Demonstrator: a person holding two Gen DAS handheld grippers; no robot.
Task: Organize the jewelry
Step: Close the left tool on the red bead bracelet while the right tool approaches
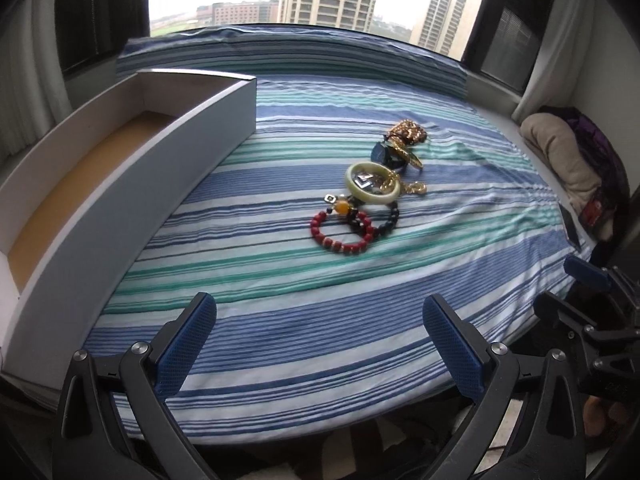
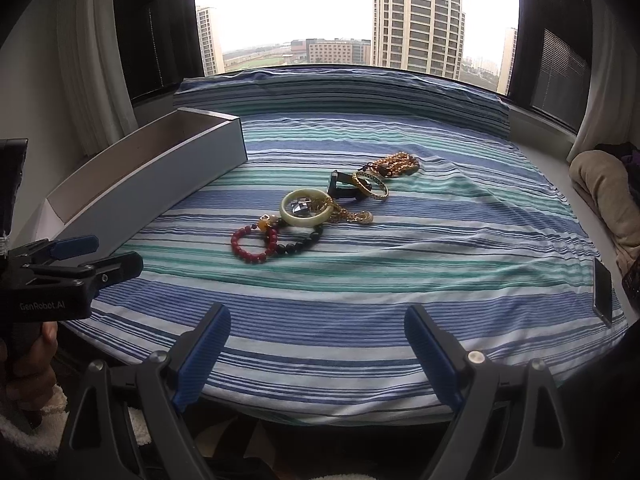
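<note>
Both of my tools hang over the near edge of the bed, each with its blue pads spread wide and nothing between them: the left tool (image 1: pixel 320 344) at six o'clock in its own view, the right tool (image 2: pixel 318 354) likewise in its own. Ahead, toward twelve o'clock on the striped sheet (image 1: pixel 280 320), the jewelry lies in a loose line, well apart from both tools. Nearest me is the red bead bracelet (image 1: pixel 340 234), touching a dark bead bracelet (image 2: pixel 300 244) at its three o'clock side. Just beyond sits the pale bangle (image 1: pixel 372 184), with a faceted piece and some gold chain lying inside or across its ring; I cannot tell which. Farther on are a dark watch-like piece (image 1: pixel 386 156), a gold bangle (image 2: pixel 370 184) and a heap of gold beads (image 2: pixel 394 166). The long open box (image 1: pixel 132 176) runs along the ten o'clock side, and it looks bare inside. I judge the bead bracelets to be light and floppy, likely on elastic, so pinching across one strand of beads should lift them, though round beads may roll out of the pads. The pale bangle looks stiff, smooth and possibly brittle; I would grip across its rim, gently. The chains seem tangled, so lifting one piece may drag its neighbours.
</note>
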